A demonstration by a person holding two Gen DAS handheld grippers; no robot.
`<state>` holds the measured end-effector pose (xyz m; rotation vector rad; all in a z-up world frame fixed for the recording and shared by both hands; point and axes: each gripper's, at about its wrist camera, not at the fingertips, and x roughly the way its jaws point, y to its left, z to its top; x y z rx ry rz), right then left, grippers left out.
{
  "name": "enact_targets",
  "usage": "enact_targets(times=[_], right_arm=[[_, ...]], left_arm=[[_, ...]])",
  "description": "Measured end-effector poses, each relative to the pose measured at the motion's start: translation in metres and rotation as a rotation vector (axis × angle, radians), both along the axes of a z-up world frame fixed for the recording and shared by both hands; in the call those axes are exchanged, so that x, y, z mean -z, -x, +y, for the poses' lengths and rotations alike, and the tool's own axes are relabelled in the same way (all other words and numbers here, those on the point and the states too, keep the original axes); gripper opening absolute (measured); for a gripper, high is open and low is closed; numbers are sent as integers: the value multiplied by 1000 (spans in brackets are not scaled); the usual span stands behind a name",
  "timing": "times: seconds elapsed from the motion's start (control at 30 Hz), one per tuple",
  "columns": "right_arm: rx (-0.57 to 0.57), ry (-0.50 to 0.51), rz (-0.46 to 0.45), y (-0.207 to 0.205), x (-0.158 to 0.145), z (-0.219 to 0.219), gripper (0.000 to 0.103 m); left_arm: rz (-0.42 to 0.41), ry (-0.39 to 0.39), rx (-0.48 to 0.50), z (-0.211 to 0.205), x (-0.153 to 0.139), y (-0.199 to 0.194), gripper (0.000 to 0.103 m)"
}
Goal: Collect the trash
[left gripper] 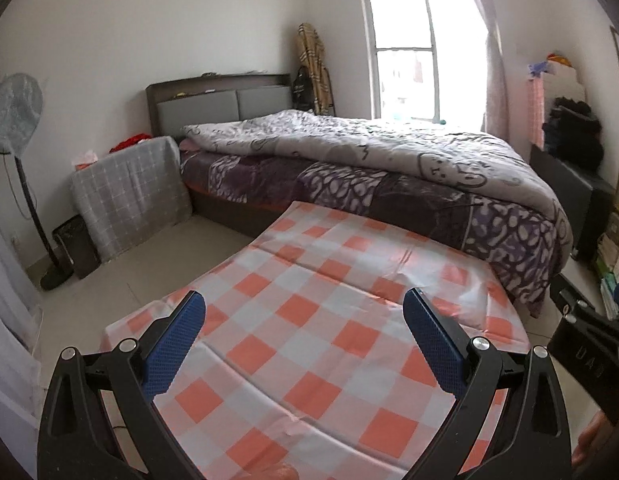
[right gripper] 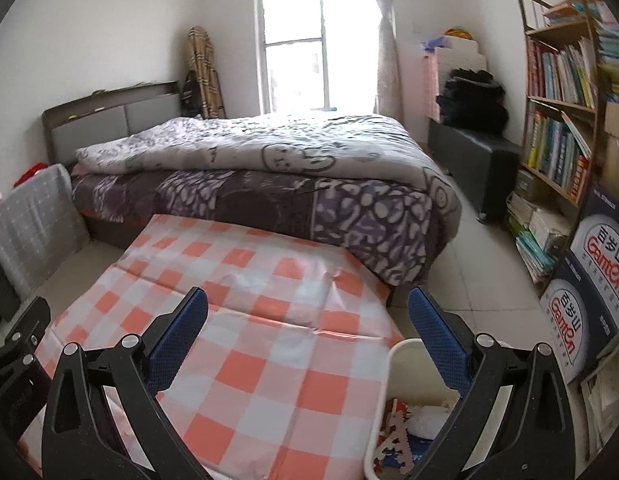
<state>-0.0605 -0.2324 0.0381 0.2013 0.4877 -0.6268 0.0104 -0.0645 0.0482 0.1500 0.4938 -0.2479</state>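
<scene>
At lower right of the right wrist view, a white plastic bin holds crumpled paper and scraps, just beside the table under its orange-and-white checked cloth. Both the right claw and the left claw gape released, empty, over the cloth.

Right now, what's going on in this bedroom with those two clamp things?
A person is tidying up trash using a hand-held left gripper and right gripper. Both are open and hold nothing, hovering over a table with a checked cloth beside the bed. No trash shows on the cloth. A white bin right of the table already has wrappers and paper inside.
</scene>
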Motion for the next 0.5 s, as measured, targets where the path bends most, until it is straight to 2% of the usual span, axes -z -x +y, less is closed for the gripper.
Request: enact_targets(times=[0.5], right_arm=[[-27,7,3,-11,3,13,96]], left_arm=[[30,12,-34,15,2,-10,96]])
